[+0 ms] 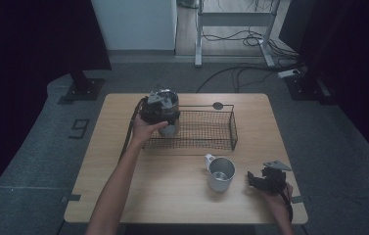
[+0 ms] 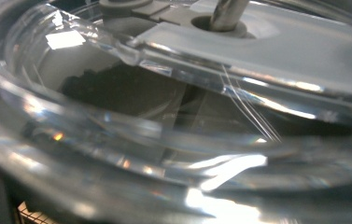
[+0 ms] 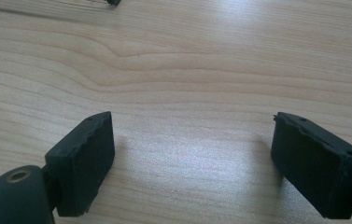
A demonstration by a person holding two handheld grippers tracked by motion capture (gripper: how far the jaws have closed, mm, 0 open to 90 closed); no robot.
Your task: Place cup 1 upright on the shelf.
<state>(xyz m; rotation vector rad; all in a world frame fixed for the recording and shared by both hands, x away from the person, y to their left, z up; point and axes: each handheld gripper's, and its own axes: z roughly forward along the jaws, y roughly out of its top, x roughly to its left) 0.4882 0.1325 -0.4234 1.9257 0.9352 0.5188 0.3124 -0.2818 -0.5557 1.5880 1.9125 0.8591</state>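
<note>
Left hand-held gripper (image 1: pixel 161 108) is at the left end of the wire basket (image 1: pixel 223 128), at the far-left part of the wooden surface (image 1: pixel 172 196). It sits on a clear glass jar (image 1: pixel 168 113) that stands in or right at the basket's left end — can't tell which from the high view. The person's left hand (image 1: pixel 145 129) wraps the gripper body from the near side.

Left gripper view: the jar (image 2: pixel 164 140) is pressed right up against the lens — curved clear glass wall, a pale lid with a metal stem (image 2: pixel 227 14) rising from it at the top. The jaws themselves aren't distinguishable there, so I can't tell how far the left hand-held gripper is closed or whether it actually grips the jar.

Right hand-held gripper (image 1: pixel 266 180) is low over the near-right corner of the surface, held in the right hand (image 1: pixel 277 196). Its jaws stand wide apart with nothing between them — just bare wood grain (image 3: pixel 187 93) in the right gripper view.

A metal mug (image 1: pixel 219 173) stands upright on the surface, just left of the right hand-held gripper and apart from it, handle pointing toward the basket. A small dark round disc (image 1: pixel 218 105) lies on the surface just beyond the basket's far rim.
</note>
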